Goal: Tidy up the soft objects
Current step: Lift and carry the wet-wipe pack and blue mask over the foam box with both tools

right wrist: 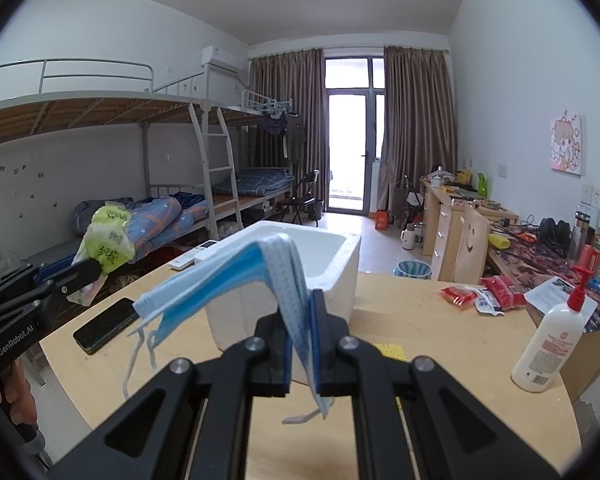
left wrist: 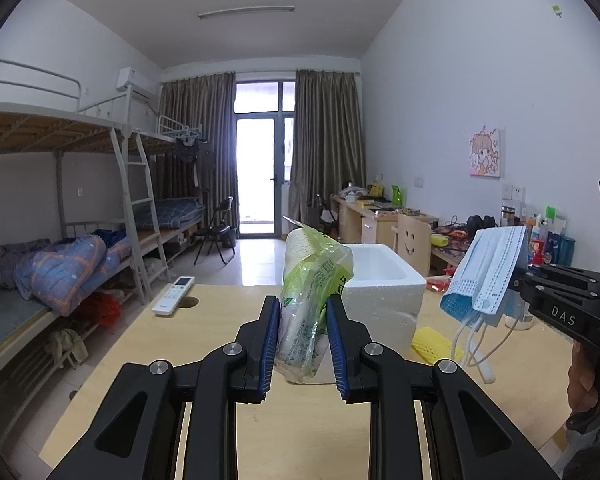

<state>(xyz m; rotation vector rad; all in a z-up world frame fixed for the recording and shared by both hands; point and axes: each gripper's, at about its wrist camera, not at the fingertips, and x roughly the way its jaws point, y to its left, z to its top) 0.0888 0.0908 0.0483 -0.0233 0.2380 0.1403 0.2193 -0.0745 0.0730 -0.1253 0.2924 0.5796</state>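
Holding both loads above the tabletop (left wrist: 204, 336), the two tools face the same target: the white foam box (left wrist: 380, 280), which stands open-topped straight ahead. The left tool (left wrist: 303, 344) is clamped on a green-printed tissue pack (left wrist: 312, 280), whose long axis stands nearly upright between the blue pads, tilted a little to the right. From this tool the box lies just beyond and slightly right of the pack, so the pack seems the nearer load to drop in. The right tool (right wrist: 302, 354) is pressed together on a small stack of blue face masks (right wrist: 236, 284); the stack folds over the jaws, its long side drooping left with ear loops dangling. In the right wrist view the box sits directly behind the masks, its opening a little farther on. A yellow foam net (left wrist: 432, 344) lies on the tabletop just beside the box, untouched.
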